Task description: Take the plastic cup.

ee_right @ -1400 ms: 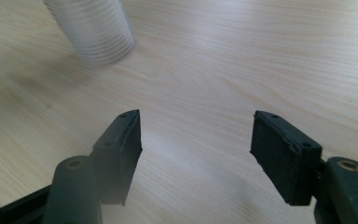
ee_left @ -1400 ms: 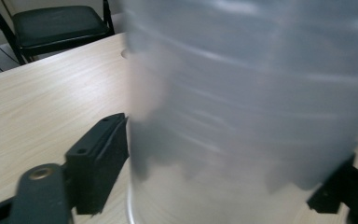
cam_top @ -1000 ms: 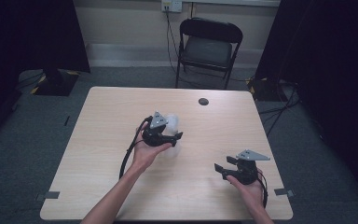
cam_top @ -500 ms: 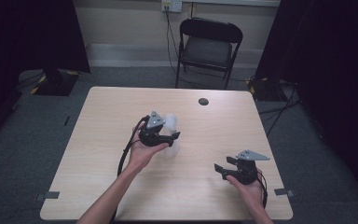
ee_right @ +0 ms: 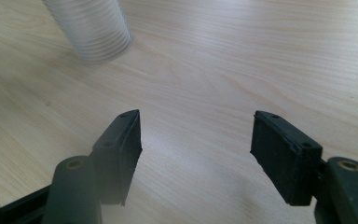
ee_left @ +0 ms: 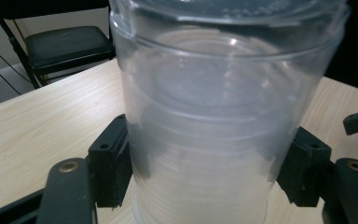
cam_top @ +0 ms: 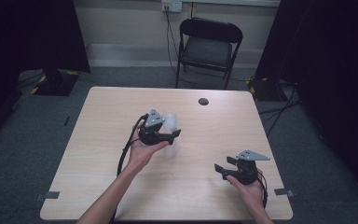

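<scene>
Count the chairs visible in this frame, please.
1. A black folding chair stands on the floor beyond the table's far edge; its seat also appears in the left gripper view. Dark surroundings could hide others.

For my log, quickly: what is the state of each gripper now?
Left gripper: closed on the clear plastic cup stack.
Right gripper: open, holding nothing, above the table.

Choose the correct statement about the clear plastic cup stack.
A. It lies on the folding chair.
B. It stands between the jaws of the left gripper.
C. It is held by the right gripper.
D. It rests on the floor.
B: in the left gripper view the clear plastic cup stack stands on the table between the left gripper jaws, which press on its sides.
</scene>
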`<state>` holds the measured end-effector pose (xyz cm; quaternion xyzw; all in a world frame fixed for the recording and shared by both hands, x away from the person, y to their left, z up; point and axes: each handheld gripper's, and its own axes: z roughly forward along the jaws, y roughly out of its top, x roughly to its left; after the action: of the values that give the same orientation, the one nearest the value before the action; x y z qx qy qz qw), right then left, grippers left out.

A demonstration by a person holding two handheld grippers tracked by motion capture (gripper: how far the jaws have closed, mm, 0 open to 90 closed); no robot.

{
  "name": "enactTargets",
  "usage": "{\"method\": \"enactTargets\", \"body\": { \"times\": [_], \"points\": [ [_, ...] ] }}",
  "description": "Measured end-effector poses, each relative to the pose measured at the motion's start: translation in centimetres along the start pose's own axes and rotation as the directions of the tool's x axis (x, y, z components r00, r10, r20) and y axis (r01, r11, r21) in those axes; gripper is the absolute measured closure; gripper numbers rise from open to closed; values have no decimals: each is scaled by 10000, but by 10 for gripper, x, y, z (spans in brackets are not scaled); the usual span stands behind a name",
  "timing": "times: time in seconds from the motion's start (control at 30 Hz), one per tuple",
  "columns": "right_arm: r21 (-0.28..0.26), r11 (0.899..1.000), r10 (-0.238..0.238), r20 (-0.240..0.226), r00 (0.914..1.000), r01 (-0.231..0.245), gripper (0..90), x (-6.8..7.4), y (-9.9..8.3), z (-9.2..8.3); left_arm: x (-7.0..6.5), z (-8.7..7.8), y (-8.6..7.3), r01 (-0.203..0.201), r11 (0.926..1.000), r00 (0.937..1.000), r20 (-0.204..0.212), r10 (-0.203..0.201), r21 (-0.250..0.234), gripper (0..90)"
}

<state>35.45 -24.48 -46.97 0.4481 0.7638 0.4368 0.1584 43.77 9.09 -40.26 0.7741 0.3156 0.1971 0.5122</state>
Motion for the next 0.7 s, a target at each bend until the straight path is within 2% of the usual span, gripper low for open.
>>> {"method": "enactTargets", "body": {
  "times": [0.27,0.4,0.7],
  "points": [
    [-7,10000,31,40,10000,-31,330,0,-1,-2,0,0,3,-69,9998,10000,-48,68,-170,312],
    [33,10000,70,62,10000,-70,330,-1,-2,-3,0,2,4,46,9997,10000,20,-45,-231,316],
    [-5,9999,158,133,9998,-157,330,-3,-5,-7,-1,-3,14,-81,9987,9999,114,87,-507,318]
  ]
}}
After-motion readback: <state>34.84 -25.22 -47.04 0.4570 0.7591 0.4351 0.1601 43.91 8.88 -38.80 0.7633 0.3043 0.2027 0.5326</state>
